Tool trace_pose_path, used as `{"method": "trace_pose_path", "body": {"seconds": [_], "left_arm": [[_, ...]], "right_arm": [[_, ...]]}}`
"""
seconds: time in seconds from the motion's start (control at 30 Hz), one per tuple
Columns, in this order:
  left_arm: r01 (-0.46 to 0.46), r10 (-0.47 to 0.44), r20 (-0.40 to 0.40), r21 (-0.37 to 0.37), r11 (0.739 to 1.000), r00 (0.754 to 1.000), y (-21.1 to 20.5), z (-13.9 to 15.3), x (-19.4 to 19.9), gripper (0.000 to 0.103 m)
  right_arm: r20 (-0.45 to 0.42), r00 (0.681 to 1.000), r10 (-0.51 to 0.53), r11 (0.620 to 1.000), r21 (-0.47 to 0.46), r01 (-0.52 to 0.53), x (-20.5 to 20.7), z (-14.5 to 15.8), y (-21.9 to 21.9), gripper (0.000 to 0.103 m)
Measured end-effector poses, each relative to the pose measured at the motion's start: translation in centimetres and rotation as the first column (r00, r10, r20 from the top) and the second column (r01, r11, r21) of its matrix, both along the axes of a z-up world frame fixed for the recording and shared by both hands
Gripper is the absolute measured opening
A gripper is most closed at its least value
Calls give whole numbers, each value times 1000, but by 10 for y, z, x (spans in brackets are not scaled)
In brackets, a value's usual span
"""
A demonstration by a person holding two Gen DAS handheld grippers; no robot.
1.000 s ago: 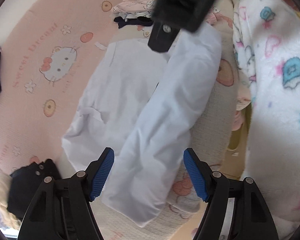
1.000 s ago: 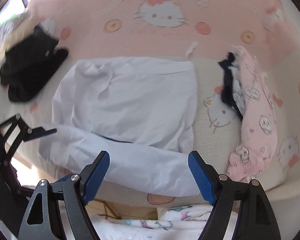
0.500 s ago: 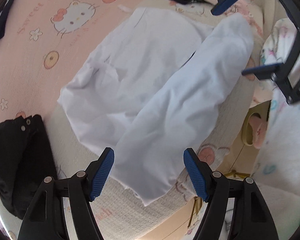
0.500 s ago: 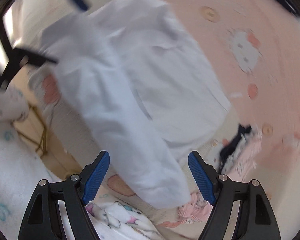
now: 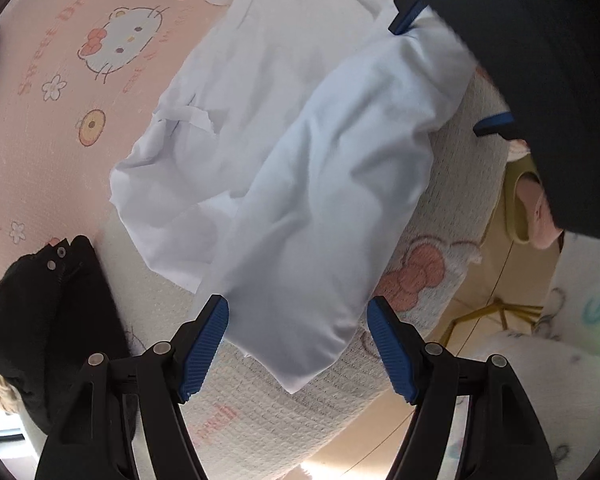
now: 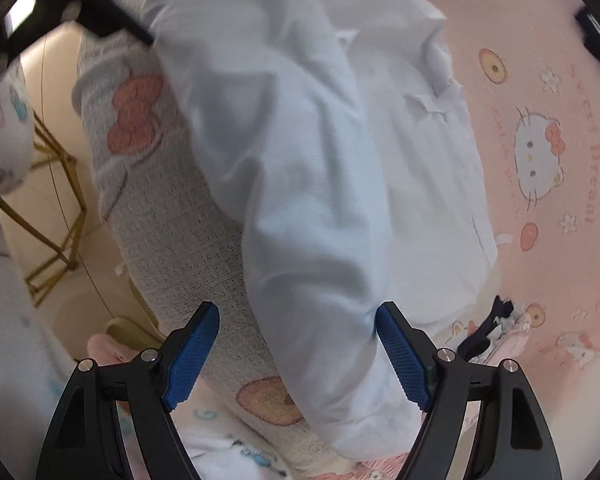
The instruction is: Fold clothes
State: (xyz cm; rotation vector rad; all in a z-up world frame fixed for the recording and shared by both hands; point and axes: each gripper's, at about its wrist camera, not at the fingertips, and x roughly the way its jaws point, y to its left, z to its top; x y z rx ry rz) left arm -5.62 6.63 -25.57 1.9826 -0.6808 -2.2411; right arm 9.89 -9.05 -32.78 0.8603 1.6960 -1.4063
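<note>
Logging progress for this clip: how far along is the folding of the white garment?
Early. Done: the white garment lies spread on the bed with one long panel laid over it. In hand: nothing; the left gripper and right gripper are open above that panel's opposite ends. Left: the remaining folds, plus the black garment beside it.

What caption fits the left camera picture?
Open left gripper above a white shirt on a pink blanket.
</note>
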Motion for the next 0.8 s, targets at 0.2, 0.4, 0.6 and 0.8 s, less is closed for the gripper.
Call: {"method": "trace_pose_path", "body": {"seconds": [0.2,0.4,0.6,0.8], "left_arm": [[51,-51,18,-23,998,999,8,-6,-1,70],[177,-178,7,-95,980,984,19,-10,6,70],[282,-276,56,-217,935,960,27,-30,14,73],[386,-389,51,-302,872,920,38,-37,24,73]], "right_arm": [[-50,997,53,999,-8,-53,9,-4,2,82],[5,999,52,993,-104,-51,2,3,11,82],[142,990,-5,978,-208,34,-12,12,20,72],[249,968,-24,975,-207,78,-25,15,14,73]]}}
